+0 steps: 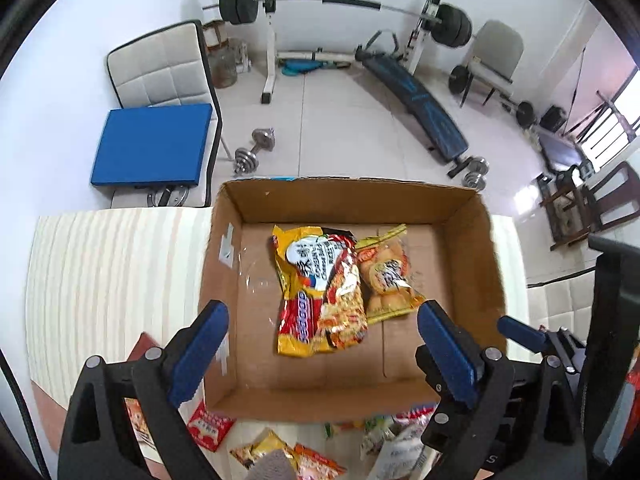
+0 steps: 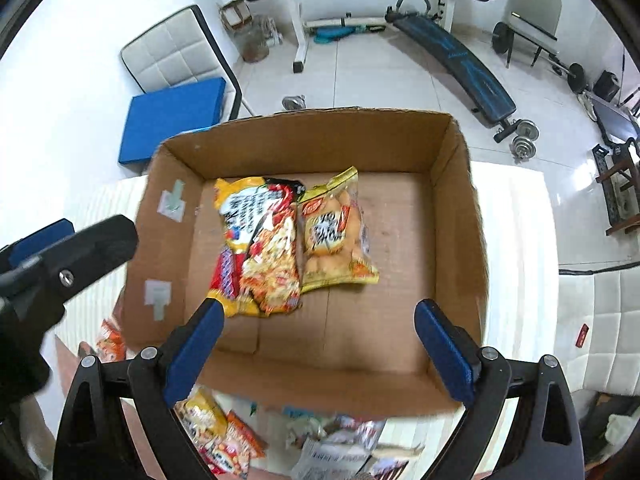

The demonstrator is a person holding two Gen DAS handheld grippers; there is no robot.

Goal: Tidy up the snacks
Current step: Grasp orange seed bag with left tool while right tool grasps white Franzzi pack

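Two snack packets lie flat on the floor of the open cardboard box [image 1: 472,248], side by side and touching. On the left is a yellow-and-red packet [image 1: 320,292] whose overlapping wrappers carry Chinese characters on a white panel and a line of Latin letters too blurred to read, along with a blue-and-white band of lettering down its red edge that cannot be made out. Beside it on the right lies a clear-fronted bag of small golden buns [image 1: 386,276] with a white label of Chinese writing, also unreadable.

More loose packets [image 1: 280,452] lie on the striped tablecloth [image 1: 112,264] just outside the box's near wall; their print is too blurred to read.

Left gripper [image 1: 322,334] hangs above the box with its blue pads spread wide, nothing between them and touching nothing. Right gripper [image 2: 319,332] is likewise wide apart and empty above the box, clear of both packets.
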